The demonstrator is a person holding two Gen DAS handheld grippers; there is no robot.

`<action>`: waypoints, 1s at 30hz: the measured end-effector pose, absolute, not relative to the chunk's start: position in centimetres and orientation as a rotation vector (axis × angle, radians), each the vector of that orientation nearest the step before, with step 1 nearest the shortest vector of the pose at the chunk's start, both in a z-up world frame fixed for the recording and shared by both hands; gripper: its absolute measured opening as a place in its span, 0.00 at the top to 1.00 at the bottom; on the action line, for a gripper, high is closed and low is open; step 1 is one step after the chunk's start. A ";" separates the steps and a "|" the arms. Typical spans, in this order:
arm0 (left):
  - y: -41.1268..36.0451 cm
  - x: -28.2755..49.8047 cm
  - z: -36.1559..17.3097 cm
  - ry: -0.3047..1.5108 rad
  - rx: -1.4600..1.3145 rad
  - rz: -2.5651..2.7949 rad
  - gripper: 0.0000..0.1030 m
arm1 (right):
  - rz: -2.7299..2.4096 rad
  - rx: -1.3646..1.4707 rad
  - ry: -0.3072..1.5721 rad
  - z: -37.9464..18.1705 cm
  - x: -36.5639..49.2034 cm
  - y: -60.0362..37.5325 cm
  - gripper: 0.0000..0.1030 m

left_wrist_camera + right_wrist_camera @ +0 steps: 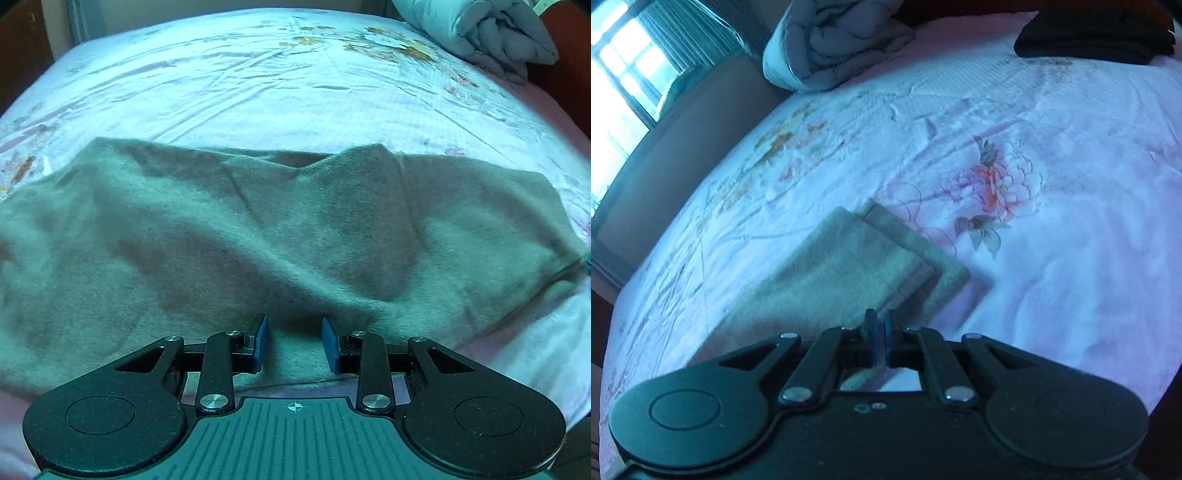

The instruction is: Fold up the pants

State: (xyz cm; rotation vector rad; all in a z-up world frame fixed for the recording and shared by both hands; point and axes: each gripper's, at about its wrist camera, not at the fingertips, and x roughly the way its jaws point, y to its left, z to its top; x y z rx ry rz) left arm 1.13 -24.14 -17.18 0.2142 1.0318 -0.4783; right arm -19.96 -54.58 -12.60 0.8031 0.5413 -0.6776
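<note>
Grey fleece pants lie flat across the bed, rumpled, with a raised fold near 1 o'clock in the left wrist view. In the right wrist view the leg ends sit stacked in layers, cuffs toward 1 o'clock. Left tool hovers over the near pants edge, blue pads apart, gripping nothing. Right tool is clenched, nothing visible between the pads, above the leg end. Rolled grey quilt at 11 o'clock, folded black garment at 1 o'clock, window at 10 o'clock.
</note>
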 end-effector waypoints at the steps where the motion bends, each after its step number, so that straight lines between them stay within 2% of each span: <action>1: -24.1 1.0 -17.1 1.035 0.210 -0.482 0.68 | -0.676 0.824 0.542 -12.7 -19.8 -55.0 0.82; 3: -24.1 0.7 -17.0 1.042 0.196 -0.494 0.68 | -0.665 0.912 0.516 -13.4 -19.8 -56.0 0.73; 7: -24.6 0.5 -17.0 1.039 0.212 -0.505 0.68 | -0.702 0.975 0.543 -14.4 -19.1 -57.0 0.75; 8: -24.7 0.5 -17.1 1.038 0.218 -0.504 0.68 | -0.699 0.969 0.537 -14.4 -18.8 -57.0 0.77; 10: -24.9 0.6 -17.1 1.039 0.223 -0.500 0.68 | -0.697 0.917 0.520 -13.9 -18.1 -56.6 0.99; 11: -25.0 0.6 -17.0 1.037 0.226 -0.499 0.68 | -0.699 0.895 0.514 -13.5 -17.9 -56.5 1.00; 19: -24.9 1.0 -17.3 1.041 0.205 -0.441 0.68 | -0.747 0.782 0.435 -10.7 -20.6 -54.7 1.00; 22: -25.2 1.3 -17.3 1.045 0.232 -0.458 0.68 | -0.778 0.792 0.550 -13.3 -20.4 -55.1 1.00; 23: -25.0 1.7 -17.0 1.052 0.218 -0.467 0.68 | -0.767 0.803 0.577 -14.0 -20.2 -55.4 0.99; 25: -24.4 2.8 -16.3 1.060 0.175 -0.469 0.68 | -0.782 0.788 0.581 -14.2 -20.4 -55.6 0.89; 30: -24.6 8.0 -15.2 1.059 0.146 -0.485 0.67 | -0.740 0.805 0.554 -13.5 -20.7 -56.5 0.87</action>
